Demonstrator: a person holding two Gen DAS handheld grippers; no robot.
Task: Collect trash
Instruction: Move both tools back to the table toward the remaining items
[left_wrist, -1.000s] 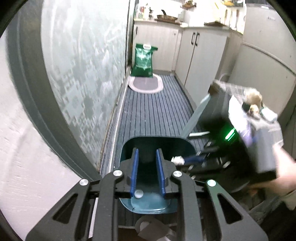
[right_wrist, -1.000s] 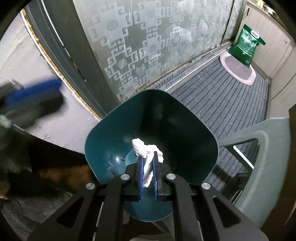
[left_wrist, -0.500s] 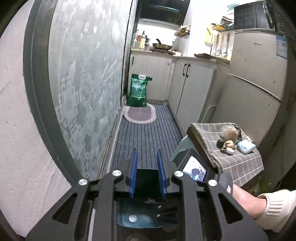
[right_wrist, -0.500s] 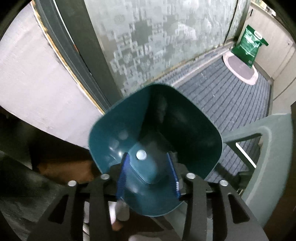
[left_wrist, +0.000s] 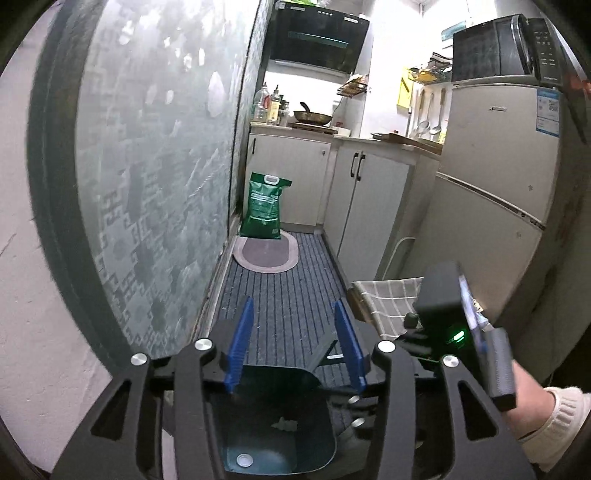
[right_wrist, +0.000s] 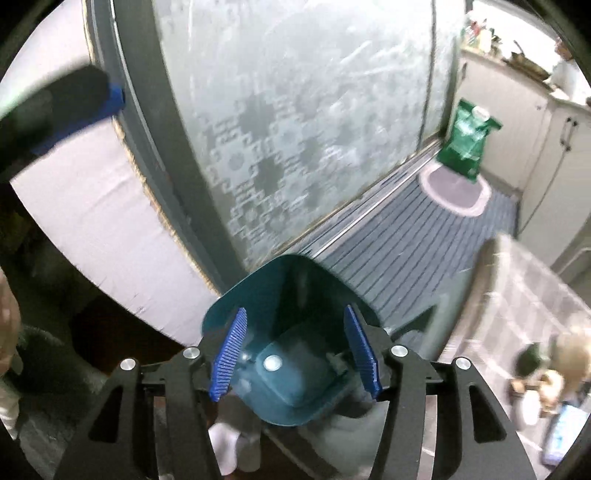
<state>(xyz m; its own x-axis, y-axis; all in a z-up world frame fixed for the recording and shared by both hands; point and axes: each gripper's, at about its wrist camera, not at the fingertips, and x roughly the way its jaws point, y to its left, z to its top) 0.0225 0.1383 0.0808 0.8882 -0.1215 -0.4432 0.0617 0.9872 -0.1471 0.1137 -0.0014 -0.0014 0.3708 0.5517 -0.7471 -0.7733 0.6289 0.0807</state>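
A teal plastic bin (left_wrist: 273, 421) sits low in front of me; it also shows in the right wrist view (right_wrist: 291, 343). My left gripper (left_wrist: 295, 349) is open and empty above the bin's far rim. My right gripper (right_wrist: 293, 354) is open and empty over the bin's mouth. White crumpled tissue (right_wrist: 236, 443) lies below the bin's near edge in the right wrist view. A small scrap (left_wrist: 284, 424) lies inside the bin. The right gripper's body (left_wrist: 454, 325) shows at the right of the left wrist view.
A frosted patterned glass door (left_wrist: 155, 177) runs along the left. A small table with a checked cloth (left_wrist: 388, 302) and several items (right_wrist: 546, 373) stands at the right. A green bag (left_wrist: 264, 206), oval mat (left_wrist: 266, 253), cabinets (left_wrist: 365, 199) and fridge (left_wrist: 491, 206) lie beyond.
My right gripper opened and let go of the white tissue it held over the bin. My left gripper opened wider and tilted up. Both views rose away from the bin.
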